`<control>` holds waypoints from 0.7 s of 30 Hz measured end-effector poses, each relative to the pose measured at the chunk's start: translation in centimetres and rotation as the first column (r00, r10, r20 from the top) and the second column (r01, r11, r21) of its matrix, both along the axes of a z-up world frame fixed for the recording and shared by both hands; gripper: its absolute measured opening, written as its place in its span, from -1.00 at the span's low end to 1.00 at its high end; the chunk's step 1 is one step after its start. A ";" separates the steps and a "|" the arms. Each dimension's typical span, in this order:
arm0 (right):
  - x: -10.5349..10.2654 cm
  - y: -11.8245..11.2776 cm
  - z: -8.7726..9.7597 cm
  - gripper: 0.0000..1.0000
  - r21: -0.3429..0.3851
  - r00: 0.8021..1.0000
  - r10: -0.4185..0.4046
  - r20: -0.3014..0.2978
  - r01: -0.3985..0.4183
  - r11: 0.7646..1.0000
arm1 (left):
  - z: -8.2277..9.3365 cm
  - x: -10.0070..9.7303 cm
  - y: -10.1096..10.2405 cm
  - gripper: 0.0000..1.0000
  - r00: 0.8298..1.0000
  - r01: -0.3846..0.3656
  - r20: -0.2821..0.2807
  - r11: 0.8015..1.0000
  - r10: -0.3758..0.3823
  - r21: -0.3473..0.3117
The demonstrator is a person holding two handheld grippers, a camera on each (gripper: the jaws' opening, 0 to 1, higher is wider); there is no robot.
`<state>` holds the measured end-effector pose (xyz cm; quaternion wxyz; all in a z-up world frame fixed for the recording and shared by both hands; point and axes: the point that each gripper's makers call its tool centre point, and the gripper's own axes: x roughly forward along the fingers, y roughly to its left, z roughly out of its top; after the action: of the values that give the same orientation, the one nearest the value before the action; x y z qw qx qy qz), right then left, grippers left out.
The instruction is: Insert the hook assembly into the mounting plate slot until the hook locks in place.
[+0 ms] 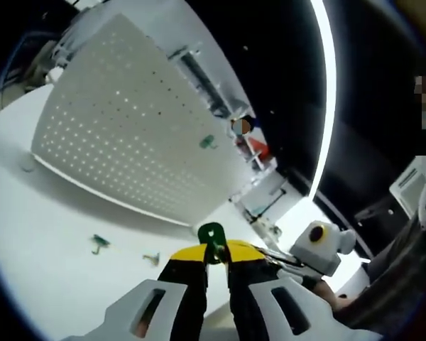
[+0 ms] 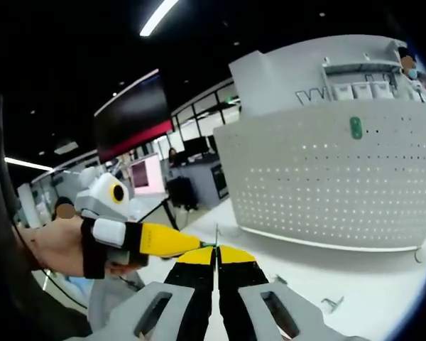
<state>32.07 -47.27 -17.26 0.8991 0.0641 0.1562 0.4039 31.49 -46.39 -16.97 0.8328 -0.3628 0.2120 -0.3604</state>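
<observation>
Left gripper (image 1: 214, 257) is closed on a small green hook (image 1: 212, 235), likely light, stiff and best held by its shank, short of the white pegboard (image 1: 128, 121) at the bench's far edge; right gripper (image 2: 216, 250) is shut, a thin part between its tips too small to identify.

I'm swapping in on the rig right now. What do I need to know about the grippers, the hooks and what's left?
Left gripper: shut on a green hook, held up in front of the white pegboard.
Right gripper: shut, meeting the left gripper's tip; whether it also pinches the hook cannot be told.
One green hook on board is already mounted. Two spare hooks lie on the white table.
Left to do: carry the held hook to the pegboard, insert it until it locks.
</observation>
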 end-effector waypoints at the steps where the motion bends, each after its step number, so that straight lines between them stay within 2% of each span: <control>1: 0.0 0.0 0.0 -1.00 0.000 1.000 0.000 0.000 0.000 1.000 | 0.0 0.0 0.0 -0.84 1.000 0.002 0.000 1.000 -0.002 -0.002; 12: 0.0 0.0 0.2 -1.00 -0.008 1.000 -0.004 0.021 0.004 1.000 | 0.0 -0.1 0.0 -0.87 1.000 0.012 -0.003 1.000 -0.012 -0.009; 21: -0.2 0.2 0.3 -1.00 -0.051 0.998 0.011 0.063 -0.007 0.999 | -0.4 -0.1 0.1 -0.93 1.000 0.005 -0.028 1.000 -0.005 -0.005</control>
<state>31.89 -47.10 -17.00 0.9031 0.0275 0.1380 0.4056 31.34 -46.28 -17.37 0.8280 -0.3694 0.2234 -0.3579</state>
